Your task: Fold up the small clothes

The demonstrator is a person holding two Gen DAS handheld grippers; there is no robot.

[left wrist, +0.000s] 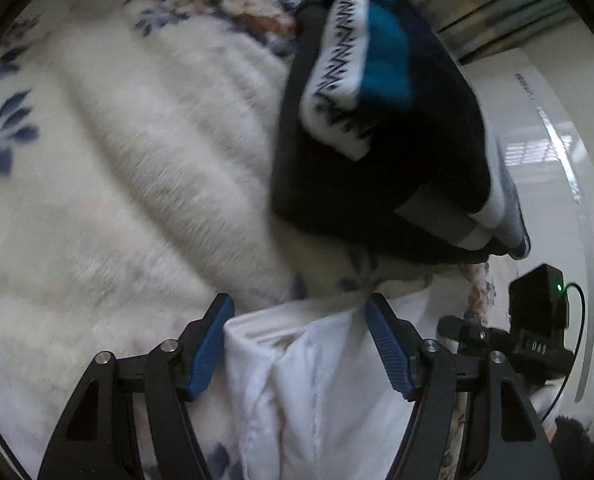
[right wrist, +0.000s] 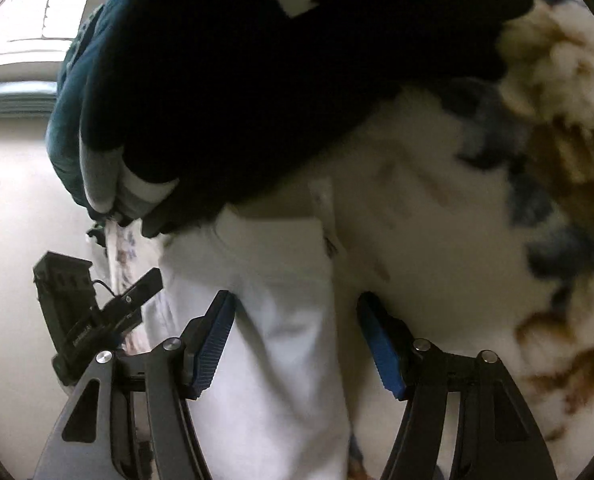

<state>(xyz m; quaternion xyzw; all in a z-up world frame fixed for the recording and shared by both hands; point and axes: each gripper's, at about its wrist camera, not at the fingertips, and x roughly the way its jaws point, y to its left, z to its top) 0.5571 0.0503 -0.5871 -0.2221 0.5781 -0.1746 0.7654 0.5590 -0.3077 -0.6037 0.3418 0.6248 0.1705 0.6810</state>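
1. A plush white blanket with blue and brown flower prints covers the bed and fills most of both wrist views.
2. A stack of dark folded clothes rests on the blanket near its edge; the top piece is navy with a teal panel and a white zigzag-patterned band. Grey and white folded layers show at the stack's lower corner.
3. A white garment lies on the blanket just in front of the stack, creased lengthwise, its near part running under both cameras.
4. The left gripper has its jaws apart, one blue pad on each side of the white garment, the cloth bunched between them.
5. The right gripper also has its jaws apart; the garment's strip lies against the left pad and clear of the right one.
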